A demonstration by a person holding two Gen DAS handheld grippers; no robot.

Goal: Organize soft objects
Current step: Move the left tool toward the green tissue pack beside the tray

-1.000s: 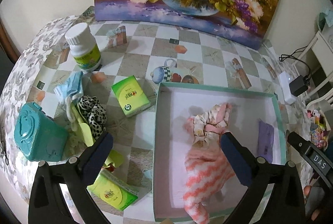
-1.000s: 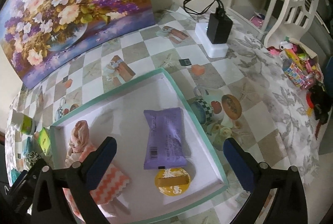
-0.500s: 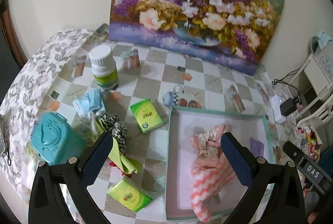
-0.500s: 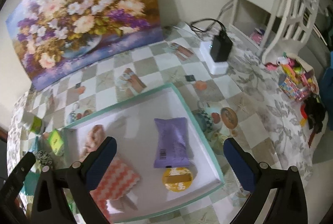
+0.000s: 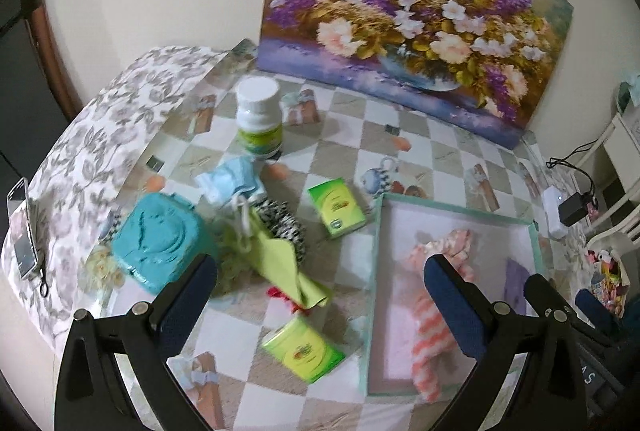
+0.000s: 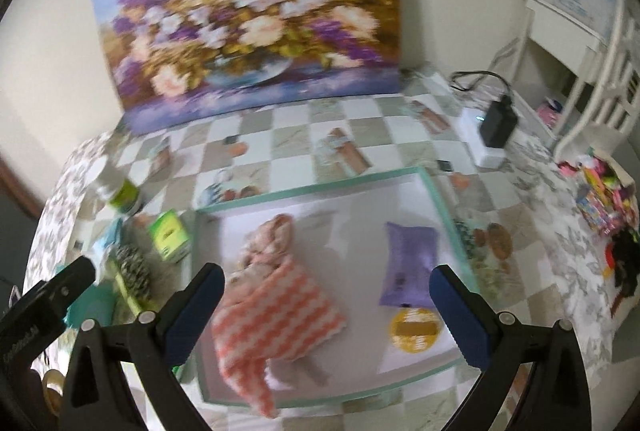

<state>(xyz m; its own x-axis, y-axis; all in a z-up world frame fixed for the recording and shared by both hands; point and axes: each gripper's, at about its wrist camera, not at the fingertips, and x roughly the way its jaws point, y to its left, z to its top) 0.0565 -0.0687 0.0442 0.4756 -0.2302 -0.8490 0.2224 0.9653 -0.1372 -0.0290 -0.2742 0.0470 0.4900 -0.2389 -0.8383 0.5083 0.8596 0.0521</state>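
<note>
A teal-rimmed tray (image 6: 320, 183) (image 5: 376, 231) holds an orange-and-white chevron cloth (image 6: 280, 311) (image 5: 426, 319), a pink patterned cloth (image 6: 272, 235) (image 5: 452, 243), a purple packet (image 6: 408, 263) and a yellow round item (image 6: 414, 329). Left of the tray lies a pile: a light-blue cloth (image 5: 232, 179), a black-and-white spotted cloth (image 5: 284, 227) and a lime cloth (image 5: 280, 267). My left gripper (image 5: 320, 295) is open and empty above the table between pile and tray. My right gripper (image 6: 326, 297) is open and empty above the tray.
A teal box (image 5: 160, 239), a white bottle (image 5: 258, 121), two green packs (image 5: 336, 207) (image 5: 302, 347), a flower painting (image 5: 404, 7) at the back, a charger (image 6: 496, 119) at right, a phone (image 5: 22, 231) at the left edge, toys (image 6: 600, 199) at far right.
Both grippers have risen and pulled back from the table, so more of it shows. The left view has swung left toward the pile. Both stay open and empty.
</note>
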